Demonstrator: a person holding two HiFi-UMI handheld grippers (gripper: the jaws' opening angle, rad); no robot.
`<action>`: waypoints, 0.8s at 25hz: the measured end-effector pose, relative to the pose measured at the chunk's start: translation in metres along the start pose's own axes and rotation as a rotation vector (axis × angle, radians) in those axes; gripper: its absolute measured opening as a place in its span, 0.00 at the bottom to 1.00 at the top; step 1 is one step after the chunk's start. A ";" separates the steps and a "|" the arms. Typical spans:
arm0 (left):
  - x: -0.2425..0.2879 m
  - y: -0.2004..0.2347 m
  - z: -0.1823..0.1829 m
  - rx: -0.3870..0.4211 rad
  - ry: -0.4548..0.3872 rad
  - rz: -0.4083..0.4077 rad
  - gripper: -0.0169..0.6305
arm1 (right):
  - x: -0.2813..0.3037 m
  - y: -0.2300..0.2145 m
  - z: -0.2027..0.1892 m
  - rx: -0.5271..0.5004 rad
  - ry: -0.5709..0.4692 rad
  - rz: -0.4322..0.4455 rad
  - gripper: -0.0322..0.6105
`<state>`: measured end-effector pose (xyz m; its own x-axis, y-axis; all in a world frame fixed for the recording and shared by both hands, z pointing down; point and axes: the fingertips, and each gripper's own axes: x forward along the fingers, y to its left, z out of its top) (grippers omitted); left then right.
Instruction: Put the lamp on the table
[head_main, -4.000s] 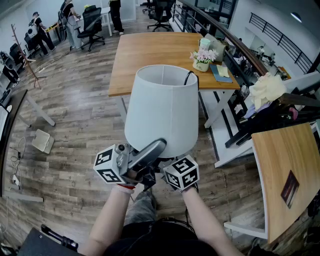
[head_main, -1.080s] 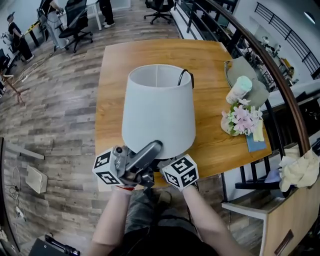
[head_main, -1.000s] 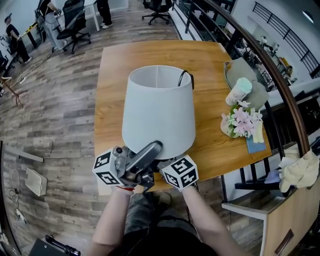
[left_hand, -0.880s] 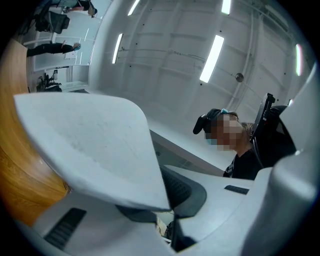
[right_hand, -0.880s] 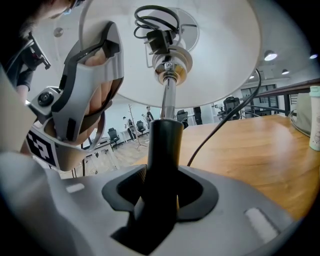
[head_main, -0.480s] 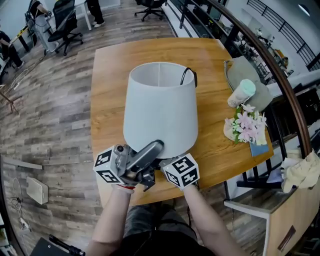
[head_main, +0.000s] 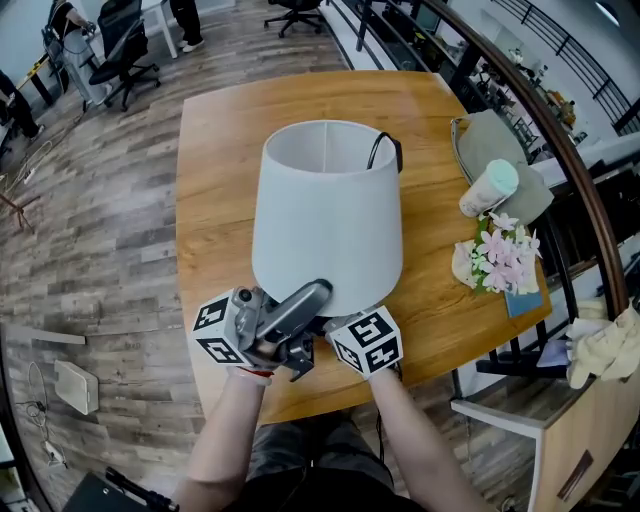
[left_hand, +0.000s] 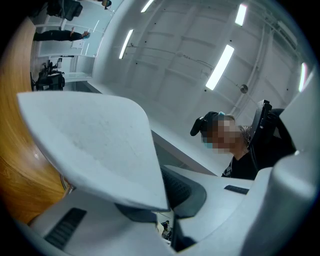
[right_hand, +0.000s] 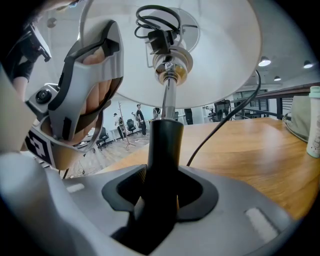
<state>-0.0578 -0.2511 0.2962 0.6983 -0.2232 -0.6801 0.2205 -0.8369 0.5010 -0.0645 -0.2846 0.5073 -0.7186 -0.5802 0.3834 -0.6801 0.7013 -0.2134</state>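
The lamp's white shade (head_main: 327, 215) hangs upright above the near part of the wooden table (head_main: 215, 150), and its black cord (head_main: 385, 150) loops out of the top. My right gripper (right_hand: 162, 185) is shut on the lamp's black stem (right_hand: 164, 145) just under the bulb socket (right_hand: 167, 70). The shade's lower rim (left_hand: 95, 145) runs between the pads of my left gripper (left_hand: 162, 200), which is shut on it. In the head view both grippers (head_main: 315, 300) (head_main: 345, 335) sit at the shade's lower edge over the table's front. The lamp's base is hidden.
On the table's right side stand a pot of pink flowers (head_main: 505, 262), a white bottle (head_main: 490, 187), a grey bag (head_main: 495, 145) and a blue book (head_main: 525, 300). A dark railing (head_main: 560, 130) runs behind them. Office chairs (head_main: 115, 45) stand far left on the plank floor (head_main: 90, 230).
The lamp has come forward from over the floor to above the table, which now lies under it. Both grips look unchanged.
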 end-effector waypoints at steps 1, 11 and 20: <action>0.000 0.002 0.000 -0.002 -0.001 0.000 0.04 | 0.001 -0.001 0.000 0.000 0.001 -0.002 0.32; -0.004 0.013 0.001 -0.019 -0.005 0.000 0.03 | 0.008 -0.010 -0.004 -0.003 0.006 -0.014 0.32; -0.005 0.012 0.000 -0.012 -0.009 -0.005 0.03 | 0.008 -0.010 -0.005 -0.013 0.003 -0.016 0.33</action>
<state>-0.0582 -0.2602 0.3061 0.6909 -0.2240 -0.6874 0.2319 -0.8319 0.5042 -0.0630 -0.2943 0.5167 -0.7074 -0.5900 0.3893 -0.6894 0.6975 -0.1957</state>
